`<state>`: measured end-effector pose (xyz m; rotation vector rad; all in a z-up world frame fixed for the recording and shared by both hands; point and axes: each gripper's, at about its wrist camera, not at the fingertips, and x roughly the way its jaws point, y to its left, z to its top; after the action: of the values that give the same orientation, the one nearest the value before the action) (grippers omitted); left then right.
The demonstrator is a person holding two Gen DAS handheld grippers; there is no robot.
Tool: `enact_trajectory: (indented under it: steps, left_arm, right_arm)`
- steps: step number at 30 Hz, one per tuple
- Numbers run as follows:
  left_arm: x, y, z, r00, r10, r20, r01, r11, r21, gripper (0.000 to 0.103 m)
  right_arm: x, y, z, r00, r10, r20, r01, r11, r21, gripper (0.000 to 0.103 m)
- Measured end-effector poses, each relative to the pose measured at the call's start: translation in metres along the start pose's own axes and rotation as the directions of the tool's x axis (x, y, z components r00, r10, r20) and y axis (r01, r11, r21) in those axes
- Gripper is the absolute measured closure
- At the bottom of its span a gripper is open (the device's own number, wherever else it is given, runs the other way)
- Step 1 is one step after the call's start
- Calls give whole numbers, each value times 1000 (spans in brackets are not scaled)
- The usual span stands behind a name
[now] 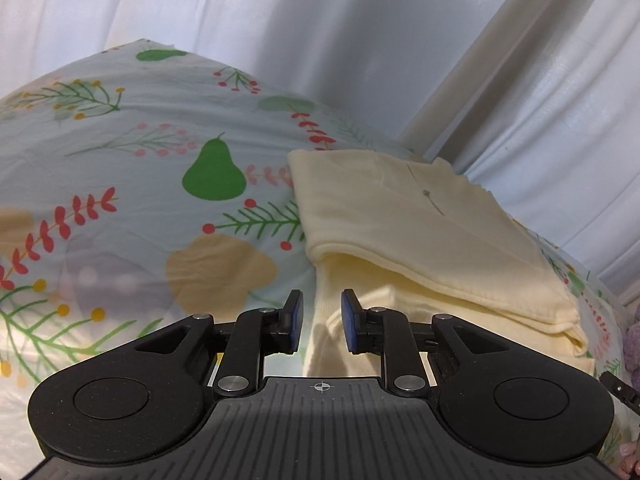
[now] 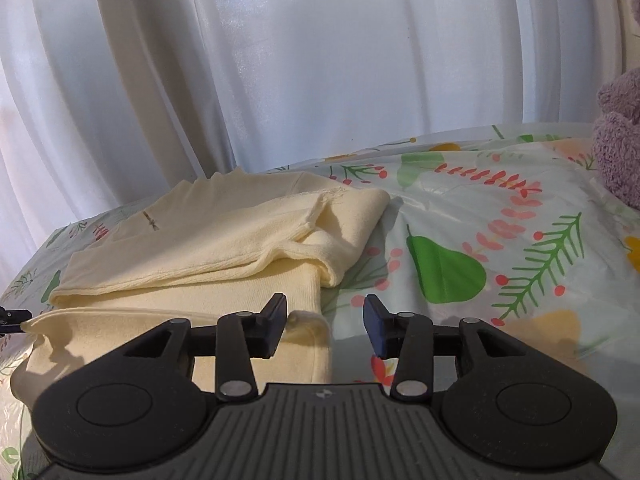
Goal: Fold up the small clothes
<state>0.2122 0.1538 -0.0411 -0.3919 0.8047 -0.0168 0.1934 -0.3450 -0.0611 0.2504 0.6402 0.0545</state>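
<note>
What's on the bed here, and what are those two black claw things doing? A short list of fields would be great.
Surface: bedsheet printed with pears, leaves and berries
Garment: pale yellow top, folded in layers on the sheet
Left gripper: open, nothing pinched, the top's near edge under it
Right gripper: open, nothing pinched, over the top's near corner
Backdrop: white curtain
Other: fuzzy purple thing at the right edge, too cropped to identify
</note>
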Motion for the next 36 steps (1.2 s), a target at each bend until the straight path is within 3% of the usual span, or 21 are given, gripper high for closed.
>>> enact_trajectory:
  steps: [2, 6, 14, 20, 22, 23, 29, 33, 36]
  left_arm:
    - [5, -1, -1, 999, -31, -30, 32, 998, 45, 72]
    - [20, -12, -8, 997, 1, -71, 9, 990, 141, 71]
    - [37, -23, -5, 995, -48, -89, 60, 989, 137, 72]
    - [48, -30, -6, 993, -26, -111, 47, 981, 189, 75]
    - [49, -30, -5, 993, -31, -114, 51, 982, 182, 84]
    - [49, -30, -4, 993, -34, -115, 54, 983, 177, 91]
    - [32, -44, 0, 997, -21, -76, 38, 970, 239, 93]
    - [3, -50, 21, 991, -129, -25, 131, 974, 183, 93]
    - [-4, -58, 44, 989, -136, 65, 122, 974, 192, 93]
  right_arm:
    - [3, 0, 1, 999, 35, -36, -37, 998, -50, 61]
    - [15, 8, -5, 993, 54, -101, -68, 987, -145, 61]
    - [35, 14, -4, 993, 41, -113, -59, 986, -153, 62]
    - [41, 22, -6, 990, 39, -135, -63, 982, -176, 78]
    - [39, 26, -7, 993, 20, -120, -44, 980, -196, 93]
    - [38, 28, -7, 994, 13, -112, -36, 978, -205, 96]
    - [26, 37, -5, 998, -20, -56, 6, 972, -236, 96]
    - [8, 44, 8, 1000, -9, 19, 13, 969, -248, 97]
    - [5, 52, 25, 997, -1, 77, 21, 964, -264, 97]
